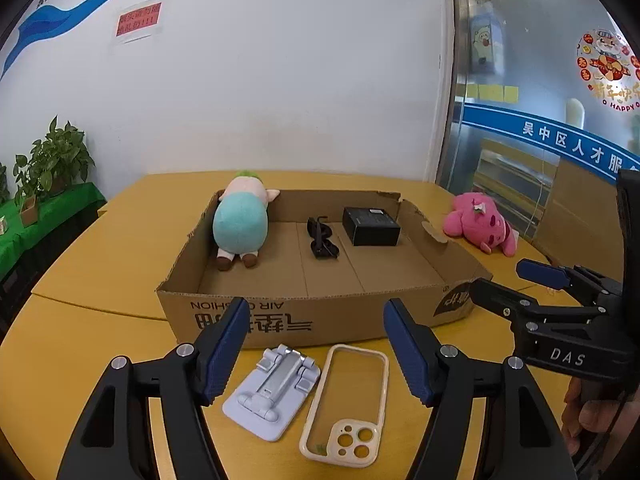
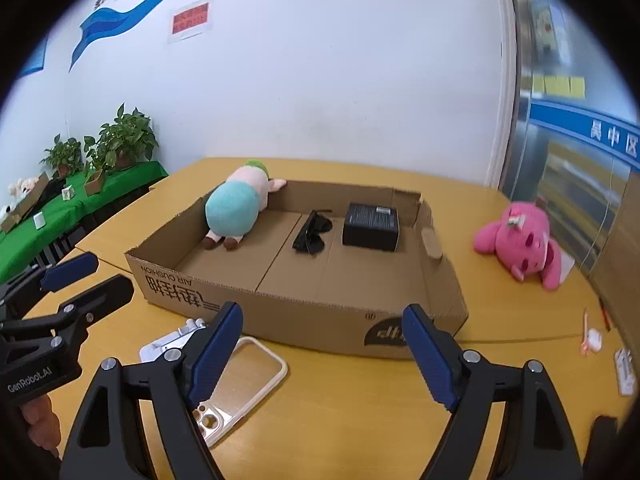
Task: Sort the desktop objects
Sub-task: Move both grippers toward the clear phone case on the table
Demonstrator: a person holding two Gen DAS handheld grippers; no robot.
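Note:
A shallow cardboard box (image 1: 320,320) (image 2: 304,312) on the yellow table holds a teal plush (image 1: 240,222) (image 2: 234,210), black sunglasses (image 1: 322,238) (image 2: 310,234) and a black box (image 1: 371,226) (image 2: 371,226). A grey phone stand (image 1: 272,392) (image 2: 172,342) and a cream phone case (image 1: 346,404) (image 2: 236,388) lie in front of it. A pink plush (image 1: 482,224) (image 2: 520,240) lies right of the box. My left gripper (image 1: 316,348) is open above the stand and case. My right gripper (image 2: 324,352) is open and empty, right of the case.
Potted plants (image 2: 120,140) stand on a green-covered side table (image 2: 52,220) at the left. Small white items (image 2: 624,372) and a pink pen (image 2: 586,332) lie near the table's right edge. A white wall and a glass partition stand behind.

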